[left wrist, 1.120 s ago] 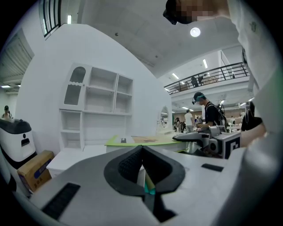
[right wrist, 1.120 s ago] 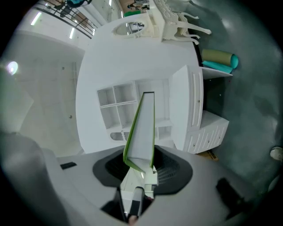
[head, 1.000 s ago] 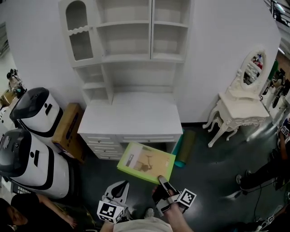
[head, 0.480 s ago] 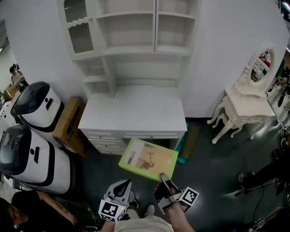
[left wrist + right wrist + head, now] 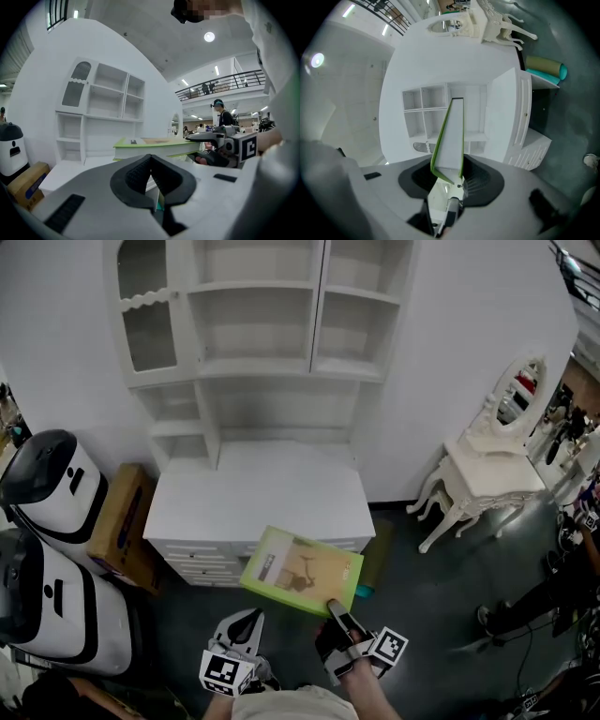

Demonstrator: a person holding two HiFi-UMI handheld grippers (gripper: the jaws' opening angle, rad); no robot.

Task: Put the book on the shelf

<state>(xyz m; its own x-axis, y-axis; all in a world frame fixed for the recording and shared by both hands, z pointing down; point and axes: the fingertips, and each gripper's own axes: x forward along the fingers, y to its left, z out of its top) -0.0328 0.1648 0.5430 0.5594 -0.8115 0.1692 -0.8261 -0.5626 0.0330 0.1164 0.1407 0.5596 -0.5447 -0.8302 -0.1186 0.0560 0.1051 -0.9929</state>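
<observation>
A thick book (image 5: pixel 302 571) with a green cover and a tan picture is held flat in front of the white desk (image 5: pixel 258 493), its near corner clamped in my right gripper (image 5: pixel 334 609). In the right gripper view the book (image 5: pixel 450 138) runs edge-on from between the jaws toward the white shelf unit (image 5: pixel 440 115). The shelf unit (image 5: pixel 267 343) with open compartments stands on the desk against the wall. My left gripper (image 5: pixel 246 627) hangs low at the left of the book, shut and holding nothing; its view shows the book (image 5: pixel 154 146) from the side.
Two white-and-black machines (image 5: pixel 42 540) and a cardboard box (image 5: pixel 119 526) stand left of the desk. A white dressing table with an oval mirror (image 5: pixel 487 465) is at the right. A green roll (image 5: pixel 377 559) lies on the dark floor by the desk.
The view has tilted up, so more of the upper shelves shows. The book and both grippers keep about the same place in front of the desk.
</observation>
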